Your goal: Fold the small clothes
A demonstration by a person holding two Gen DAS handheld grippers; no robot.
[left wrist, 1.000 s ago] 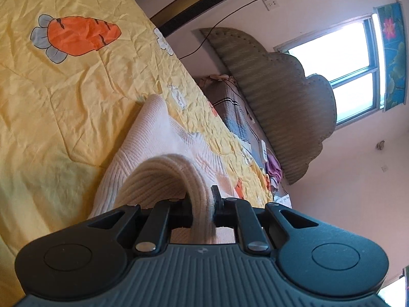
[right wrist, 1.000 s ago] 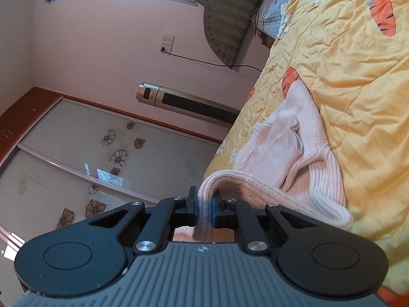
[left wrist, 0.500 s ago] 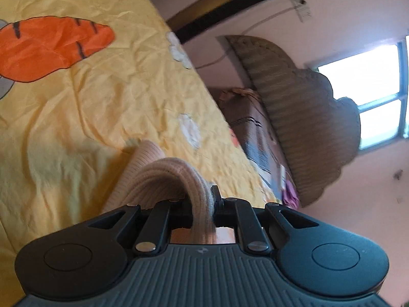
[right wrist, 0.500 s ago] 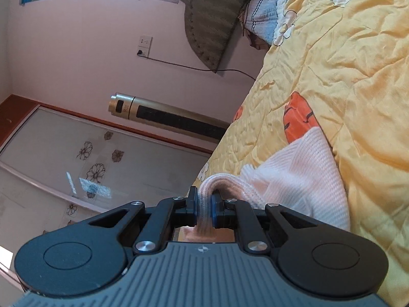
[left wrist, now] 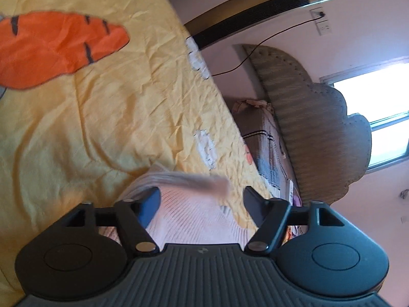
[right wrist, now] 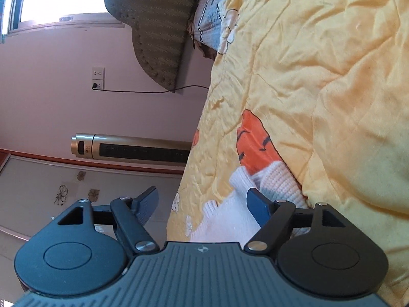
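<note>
A pale pink ribbed knit garment [left wrist: 194, 212] lies on the yellow carrot-print quilt [left wrist: 102, 107]. In the left wrist view my left gripper [left wrist: 200, 200] hangs just over it, jaws opening wide, and a blurred hem of the knit drops free between the fingers, touching neither pad. In the right wrist view the same garment [right wrist: 230, 220] lies bunched near the bed's edge, with a ribbed cuff [right wrist: 278, 181] beside an orange carrot patch. My right gripper [right wrist: 202, 200] is opening too, the knit lying loose under its gap and pressed by no pad.
The quilt's edge falls away to the floor close to both grippers. A gold tower fan [right wrist: 133, 149] stands by the bedside. A padded headboard [left wrist: 314, 128], pillows [left wrist: 265, 143], a wall socket with a cable [right wrist: 98, 85] and a bright window [left wrist: 378, 117] lie beyond.
Both grippers, shut on folds of the knit in the earlier frames, have sprung apart and let it go. Both moved across the bed and lower, so the garment now lies folded beneath them.
</note>
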